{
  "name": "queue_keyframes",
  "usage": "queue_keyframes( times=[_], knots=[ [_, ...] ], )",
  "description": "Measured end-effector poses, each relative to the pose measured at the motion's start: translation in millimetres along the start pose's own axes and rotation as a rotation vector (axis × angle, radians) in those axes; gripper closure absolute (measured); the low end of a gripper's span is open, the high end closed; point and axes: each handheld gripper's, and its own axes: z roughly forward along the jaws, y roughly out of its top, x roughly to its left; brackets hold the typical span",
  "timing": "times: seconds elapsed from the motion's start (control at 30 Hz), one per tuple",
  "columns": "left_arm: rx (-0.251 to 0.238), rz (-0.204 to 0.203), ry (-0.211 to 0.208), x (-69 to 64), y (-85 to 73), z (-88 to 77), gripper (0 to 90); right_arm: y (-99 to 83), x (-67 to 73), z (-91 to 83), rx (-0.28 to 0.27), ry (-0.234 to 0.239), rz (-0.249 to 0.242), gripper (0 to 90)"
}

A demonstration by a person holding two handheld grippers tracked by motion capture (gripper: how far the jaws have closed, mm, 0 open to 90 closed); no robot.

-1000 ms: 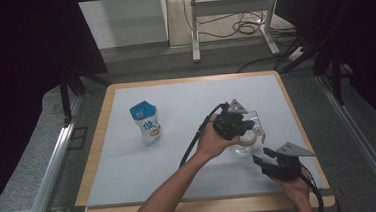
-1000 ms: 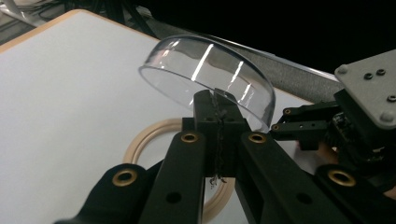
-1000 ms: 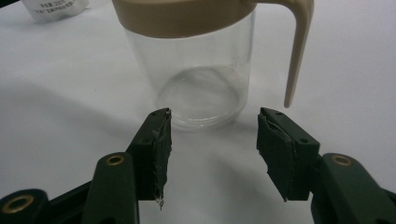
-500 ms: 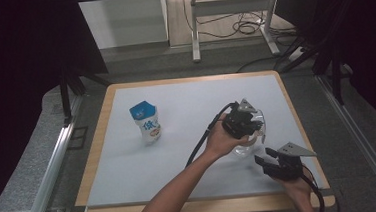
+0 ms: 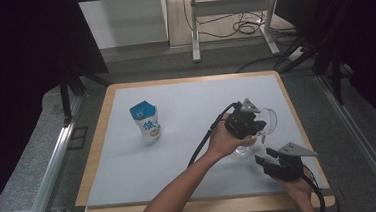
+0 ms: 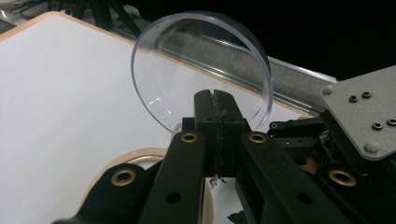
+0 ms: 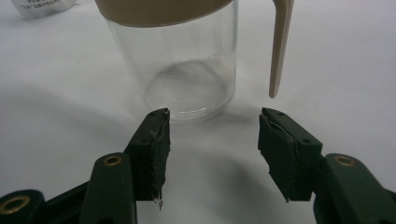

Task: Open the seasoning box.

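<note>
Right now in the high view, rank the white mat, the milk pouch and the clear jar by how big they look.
1. White mat, by far the largest.
2. Milk pouch.
3. Clear jar, unsure: the left gripper covers much of it.

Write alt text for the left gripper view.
The left gripper has its black fingers shut on the lower edge of a clear round lid, holding it tilted above the white table. The tan rim of a jar lies below.

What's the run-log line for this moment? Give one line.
left gripper: shut on clear lid, lid tilted up | right gripper: open, empty, facing jar | pouch: upright, apart
</note>
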Motion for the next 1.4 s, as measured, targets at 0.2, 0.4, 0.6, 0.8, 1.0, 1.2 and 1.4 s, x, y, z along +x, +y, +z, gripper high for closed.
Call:
queue_keyframes(
  times=[0.2,0.4,0.6,0.8,1.0,1.2,1.4],
  knots=[
    [-0.030,0.004,0.006,4.0,-2.3,-16.9,89.4,-1.3,-1.1,1.5,0.003,0.005,0.003,44.0],
    [-0.045,0.009,0.020,8.6,-14.5,-39.5,69.0,0.6,3.0,2.5,-0.006,0.026,0.000,38.0],
    [-0.069,-0.014,0.053,17.1,-36.0,-60.2,43.0,1.2,11.8,5.4,-0.022,0.041,-0.026,31.2],
    [-0.083,-0.043,0.084,27.7,-65.5,-84.7,30.6,4.0,23.6,4.5,-0.021,0.059,-0.059,30.5],
    [-0.104,-0.082,0.111,35.0,-99.1,-110.7,30.0,7.8,39.1,4.5,-0.040,0.079,-0.083,31.0],
    [-0.115,-0.109,0.131,35.4,-128.0,-129.4,31.3,11.9,55.6,5.7,-0.067,0.094,-0.106,31.0],
    [-0.122,-0.093,0.152,29.7,-154.5,-141.4,31.8,12.8,72.9,13.1,-0.065,0.128,-0.132,31.1]
  ],
)
